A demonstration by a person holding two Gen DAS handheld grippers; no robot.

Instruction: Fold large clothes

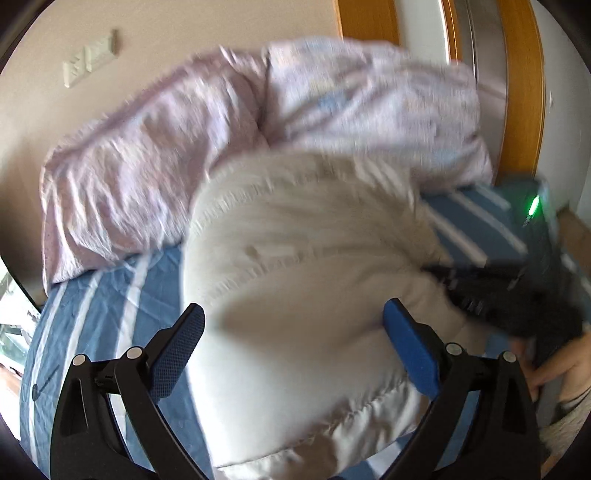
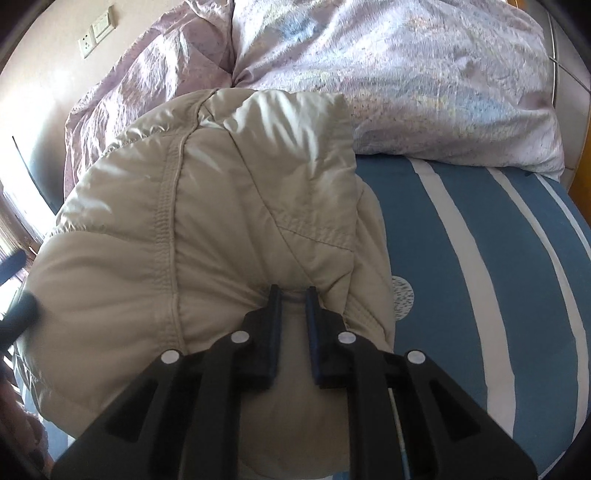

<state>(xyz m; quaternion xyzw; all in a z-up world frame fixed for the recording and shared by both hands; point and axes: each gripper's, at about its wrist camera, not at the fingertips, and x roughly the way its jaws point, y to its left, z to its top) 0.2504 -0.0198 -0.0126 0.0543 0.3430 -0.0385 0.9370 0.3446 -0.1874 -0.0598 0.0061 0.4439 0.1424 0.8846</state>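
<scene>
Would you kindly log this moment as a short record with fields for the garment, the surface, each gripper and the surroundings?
garment: beige padded jacket, bunched on the bed
surface: blue sheet with white stripes
right gripper: shut on a fold of the jacket
left gripper: open, jaws wide either side of the jacket, image blurred
surroundings: lilac quilt behind the jacket; wall switches

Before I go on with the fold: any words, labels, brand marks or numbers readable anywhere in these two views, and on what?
None can be read.
Puffy beige quilted jacket: no tag or print showing.
Blue sheet with white stripes: a speckled white round patch, no letters.
White wall switch and socket plates: no legible marking.
Right hand-held gripper: a green light, blurred, no text.
</scene>
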